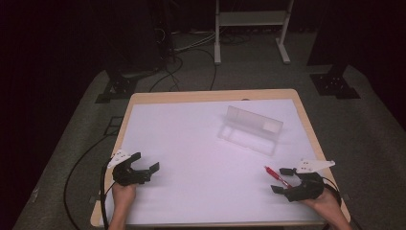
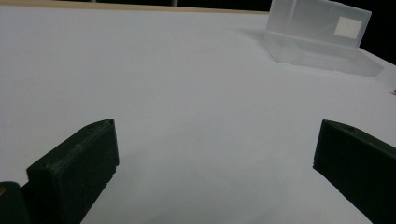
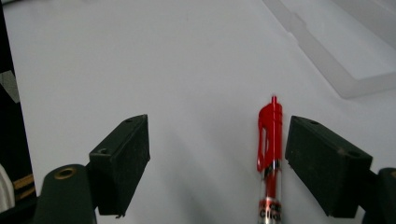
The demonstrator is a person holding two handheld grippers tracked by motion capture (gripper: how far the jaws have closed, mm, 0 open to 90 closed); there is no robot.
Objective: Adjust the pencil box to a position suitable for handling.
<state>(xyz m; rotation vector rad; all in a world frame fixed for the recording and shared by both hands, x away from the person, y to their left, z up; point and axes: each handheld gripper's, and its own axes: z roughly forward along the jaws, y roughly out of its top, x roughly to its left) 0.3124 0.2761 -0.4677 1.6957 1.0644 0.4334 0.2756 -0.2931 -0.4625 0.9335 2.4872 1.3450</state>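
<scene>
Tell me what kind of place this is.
Probably a lab or recording studio, not a home: a white-topped table on grey carpet, dark curtained surroundings, cables trailing across the floor, and stand bases around it.

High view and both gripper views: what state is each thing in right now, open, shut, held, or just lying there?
Case: open, lid raised, nothing visible inside, resting on the table.
Pen: lying flat on the table, between the right gripper's jaws, not clamped.
Left gripper: open, holding nothing.
Right gripper: open, around the pen.
</scene>
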